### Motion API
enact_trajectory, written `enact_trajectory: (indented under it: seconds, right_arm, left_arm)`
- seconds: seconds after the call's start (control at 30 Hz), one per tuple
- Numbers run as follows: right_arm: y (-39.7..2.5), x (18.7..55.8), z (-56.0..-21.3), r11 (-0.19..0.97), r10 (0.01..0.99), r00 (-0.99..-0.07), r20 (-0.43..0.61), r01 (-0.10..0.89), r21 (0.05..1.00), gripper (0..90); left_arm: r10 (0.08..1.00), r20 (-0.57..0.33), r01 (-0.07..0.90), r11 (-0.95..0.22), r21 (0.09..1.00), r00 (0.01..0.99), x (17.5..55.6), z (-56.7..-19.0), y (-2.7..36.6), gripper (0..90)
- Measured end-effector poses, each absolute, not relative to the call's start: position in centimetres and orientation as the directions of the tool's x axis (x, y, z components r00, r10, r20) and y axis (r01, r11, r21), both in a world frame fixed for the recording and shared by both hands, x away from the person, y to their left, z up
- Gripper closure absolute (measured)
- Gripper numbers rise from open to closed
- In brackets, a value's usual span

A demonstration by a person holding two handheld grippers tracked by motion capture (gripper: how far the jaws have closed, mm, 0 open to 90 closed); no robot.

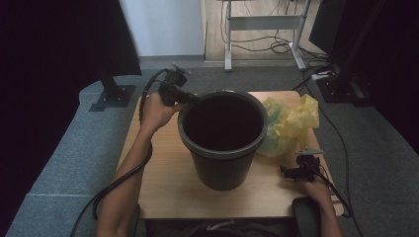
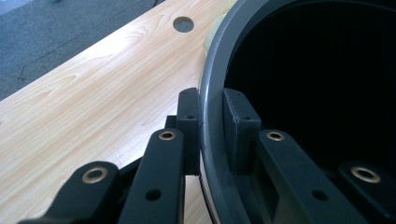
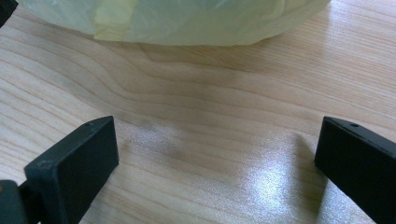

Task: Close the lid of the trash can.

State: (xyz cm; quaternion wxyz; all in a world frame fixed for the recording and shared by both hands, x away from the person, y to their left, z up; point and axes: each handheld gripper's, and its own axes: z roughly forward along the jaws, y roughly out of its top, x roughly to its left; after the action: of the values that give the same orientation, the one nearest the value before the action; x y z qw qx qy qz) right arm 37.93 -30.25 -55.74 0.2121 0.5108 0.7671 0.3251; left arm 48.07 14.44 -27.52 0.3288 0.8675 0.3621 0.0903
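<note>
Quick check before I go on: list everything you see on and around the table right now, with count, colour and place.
Bin: one, dark grey, middle of the table, upright, open top.
Plastic bag: one, yellow-green, crumpled, right of the bin on the table.
Table: one, light wood, with a round hole near its far edge.
Desk frame: one, grey metal, on the floor beyond, cables beside it.
Left gripper: black, jaws shut on the bin's rim, one inside, one outside.
Right gripper: black, jaws open, low over the table near the bag.
</note>
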Motion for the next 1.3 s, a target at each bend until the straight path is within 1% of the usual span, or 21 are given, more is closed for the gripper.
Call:
enact_trajectory:
  seconds: [0.17,0.23,0.27,0.33,0.43,0.47,0.5,0.53,0.63,0.67,0.73,0.83,0.97,1.13,1.3]
  right_arm:
    - [-30.2,37.9,-55.7,0.266,0.922,-0.387,0.007,0.647,0.715,0.0]
    - [-30.2,37.9,-55.7,0.265,0.922,-0.387,0.008,0.647,0.714,0.0]
    - [-30.2,37.9,-55.7,0.266,0.922,-0.388,0.008,0.647,0.715,0.0]
    - [-30.2,37.9,-55.7,0.266,0.921,-0.389,0.009,0.647,0.715,0.0]
    - [-30.2,37.9,-55.7,0.266,0.922,-0.388,0.009,0.647,0.715,0.0]
    - [-30.2,37.9,-55.7,0.266,0.922,-0.388,0.009,0.647,0.715,0.0]
    - [-30.2,37.9,-55.7,0.266,0.922,-0.388,0.009,0.647,0.715,0.0]
    - [-30.2,37.9,-55.7,0.266,0.922,-0.388,0.009,0.647,0.715,0.0]
    - [-30.2,37.9,-55.7,0.266,0.922,-0.388,0.008,0.647,0.715,0.0]
    - [-30.2,37.9,-55.7,0.266,0.922,-0.388,0.008,0.647,0.715,0.0]
    - [-30.2,37.9,-55.7,0.266,0.922,-0.388,0.009,0.647,0.714,0.0]
    - [-30.2,37.9,-55.7,0.264,0.922,-0.386,0.009,0.649,0.714,0.0]
    - [-30.2,37.9,-55.7,0.267,0.922,-0.388,0.007,0.646,0.715,0.0]
    - [-30.2,37.9,-55.7,0.267,0.921,-0.388,0.007,0.646,0.715,0.0]
    - [-30.2,37.9,-55.7,0.267,0.922,-0.388,0.007,0.646,0.715,0.0]
  left_arm:
    - [0.687,-0.072,0.561,-0.524,0.641,0.723,48.0,-27.6,14.4,77.3]
    - [0.684,-0.068,0.552,-0.521,0.651,0.727,48.0,-27.6,14.5,75.8]
    - [0.683,-0.071,0.549,-0.516,0.657,0.727,48.0,-27.6,14.5,72.3]
    - [0.671,-0.071,0.535,-0.518,0.668,0.738,48.0,-27.4,14.7,57.9]
    - [0.669,-0.045,0.509,-0.517,0.688,0.742,47.8,-27.2,14.9,41.5]
    - [0.669,-0.045,0.509,-0.517,0.688,0.742,47.8,-27.2,14.9,37.8]
    - [0.67,-0.034,0.498,-0.515,0.698,0.742,47.7,-26.9,15.2,37.8]
    - [0.673,-0.034,0.497,-0.511,0.701,0.739,47.6,-26.8,15.4,27.8]
    - [0.687,-0.04,0.503,-0.489,0.713,0.725,47.5,-26.6,16.2,16.0]
    - [0.695,-0.038,0.504,-0.481,0.718,0.718,47.4,-26.5,16.6,13.6]
    - [0.71,-0.032,0.506,-0.469,0.724,0.704,47.3,-26.3,17.3,12.7]
    - [0.718,-0.025,0.503,-0.462,0.73,0.695,46.9,-26.1,18.4,6.0]
    - [0.734,-0.021,0.502,-0.443,0.742,0.679,46.5,-26.1,20.2,0.0]
    - [0.753,-0.009,0.491,-0.42,0.763,0.658,46.0,-26.5,22.6,0.0]
    - [0.769,0.008,0.487,-0.412,0.77,0.639,45.5,-28.0,24.6,0.0]
